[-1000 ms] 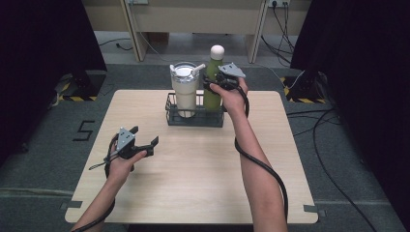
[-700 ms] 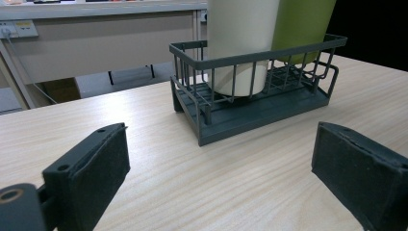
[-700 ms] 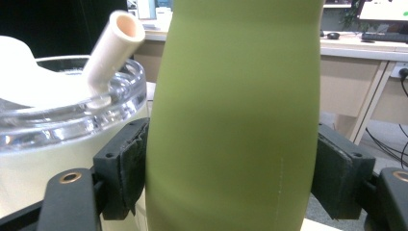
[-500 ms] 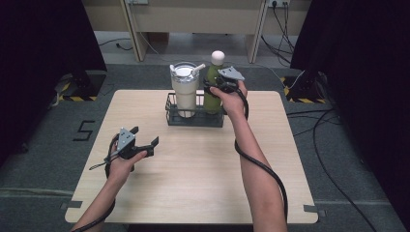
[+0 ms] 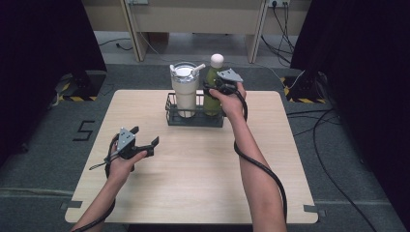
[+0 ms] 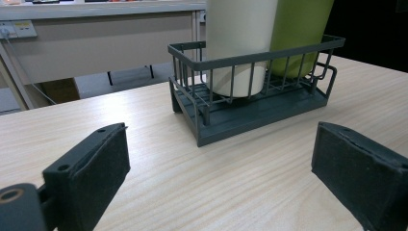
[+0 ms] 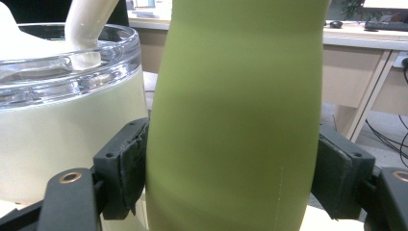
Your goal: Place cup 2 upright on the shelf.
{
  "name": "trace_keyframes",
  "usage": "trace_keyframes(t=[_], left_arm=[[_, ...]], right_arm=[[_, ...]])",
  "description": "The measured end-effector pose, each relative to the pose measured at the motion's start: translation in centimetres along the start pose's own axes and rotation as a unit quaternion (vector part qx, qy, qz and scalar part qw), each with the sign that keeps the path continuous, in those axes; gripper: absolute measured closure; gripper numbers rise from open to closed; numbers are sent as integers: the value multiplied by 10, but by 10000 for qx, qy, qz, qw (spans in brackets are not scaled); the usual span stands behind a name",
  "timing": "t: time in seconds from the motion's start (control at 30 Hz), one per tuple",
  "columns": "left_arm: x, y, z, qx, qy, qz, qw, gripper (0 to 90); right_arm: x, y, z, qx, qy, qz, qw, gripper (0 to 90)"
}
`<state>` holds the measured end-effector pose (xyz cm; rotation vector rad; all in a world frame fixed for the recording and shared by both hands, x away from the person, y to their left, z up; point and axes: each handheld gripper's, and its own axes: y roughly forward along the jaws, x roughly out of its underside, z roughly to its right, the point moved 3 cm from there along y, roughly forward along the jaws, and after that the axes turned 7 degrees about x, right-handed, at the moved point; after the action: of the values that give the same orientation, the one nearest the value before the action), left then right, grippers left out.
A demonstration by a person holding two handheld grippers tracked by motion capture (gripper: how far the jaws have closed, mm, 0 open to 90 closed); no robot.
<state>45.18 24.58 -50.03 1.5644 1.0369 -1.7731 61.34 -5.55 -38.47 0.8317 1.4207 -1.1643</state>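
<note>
Green bottle — clamped between right tongs.

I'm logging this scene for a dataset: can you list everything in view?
green bottle: 1, green with pale cap, upright in the rack's right end
tumbler: 1, cream with clear lid, in the rack's left end
wire rack: 1, dark grey, far middle of table
table: 1, light wood
right gripper: 1, black, shut on green bottle
left gripper: 1, black, open, above the table's near left
</note>
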Motion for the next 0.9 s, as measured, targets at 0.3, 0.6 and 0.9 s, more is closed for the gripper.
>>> trace_keyframes(t=[0.3, 0.6, 0.9], left_arm=[[1, -1, -1, -4, -17, -6, 10000, 53], [2, -1, -2, -12, -11, -25, 10000, 53], [3, -1, -3, -16, -32, -36, 10000, 53]], right_arm=[[1, 1, -2, 23, -10, 37, 10000, 238], [2, 4, -6, -99, -13, -58, 9999, 200], [2, 3, -7, -88, -52, -64, 9999, 168]])
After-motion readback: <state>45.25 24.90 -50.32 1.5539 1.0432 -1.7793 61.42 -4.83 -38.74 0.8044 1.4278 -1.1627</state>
